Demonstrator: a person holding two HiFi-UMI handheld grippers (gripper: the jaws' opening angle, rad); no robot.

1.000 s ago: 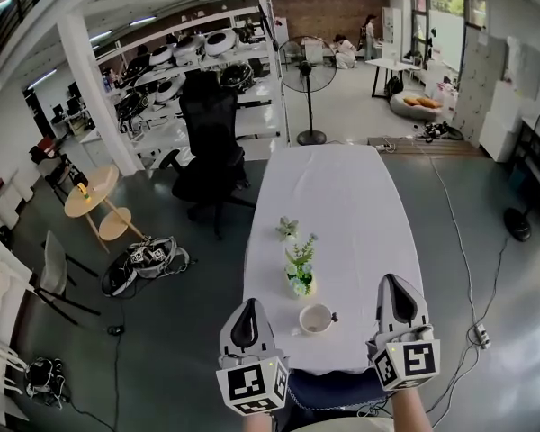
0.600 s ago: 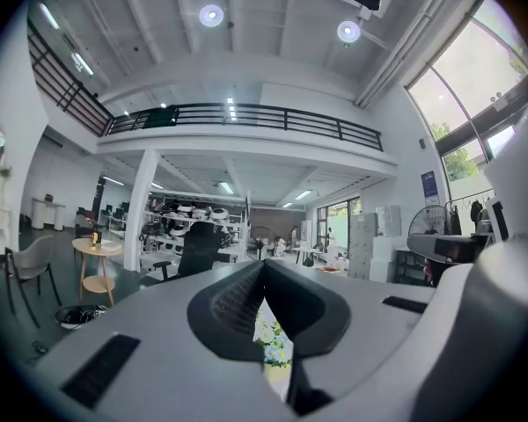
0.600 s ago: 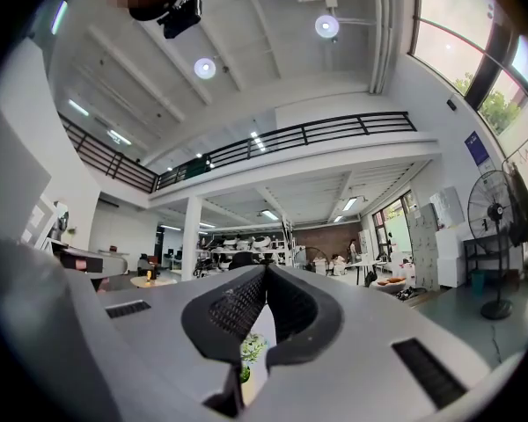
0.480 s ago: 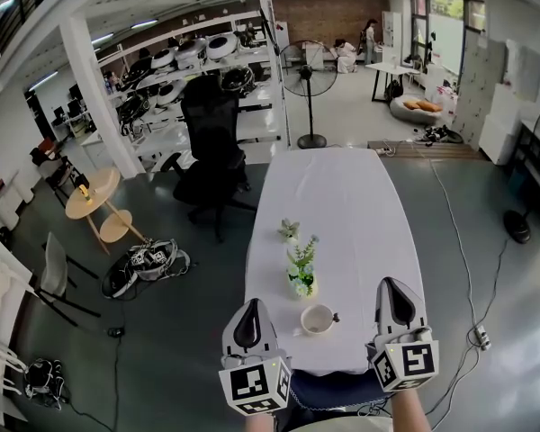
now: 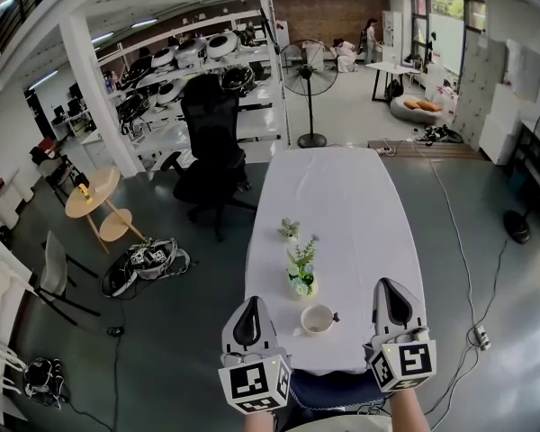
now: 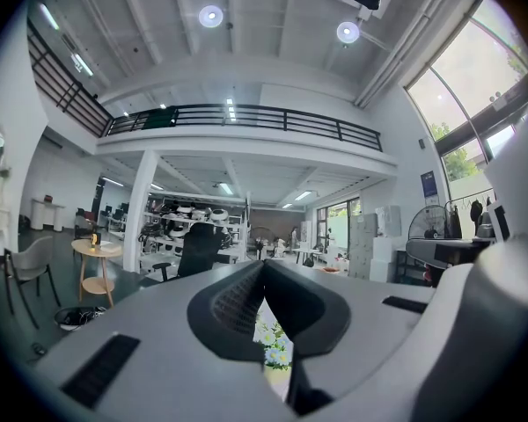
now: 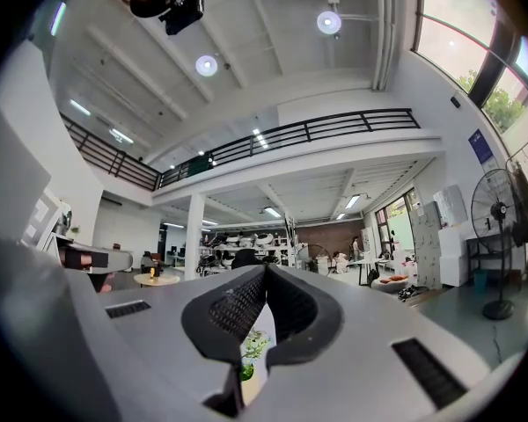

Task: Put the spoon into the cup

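Note:
A white cup [image 5: 316, 319] stands near the front edge of the table [image 5: 342, 196], which has a white cloth. A small dark piece [image 5: 335, 316] sticks out at the cup's right rim; whether it is the spoon or the cup's handle I cannot tell. My left gripper [image 5: 249, 302] hovers left of the cup over the table's front left corner, jaws shut and empty. My right gripper [image 5: 388, 283] is held to the cup's right, also shut with nothing in it. In the left gripper view the left gripper [image 6: 264, 266] has its tips together, as does the right gripper [image 7: 266, 271] in its own view.
A vase of flowers [image 5: 299, 275] stands just behind the cup, with a smaller sprig [image 5: 288, 229] farther back. A black office chair [image 5: 209, 142] is at the table's left, a standing fan [image 5: 306, 79] beyond its far end. Cables lie on the floor to the right.

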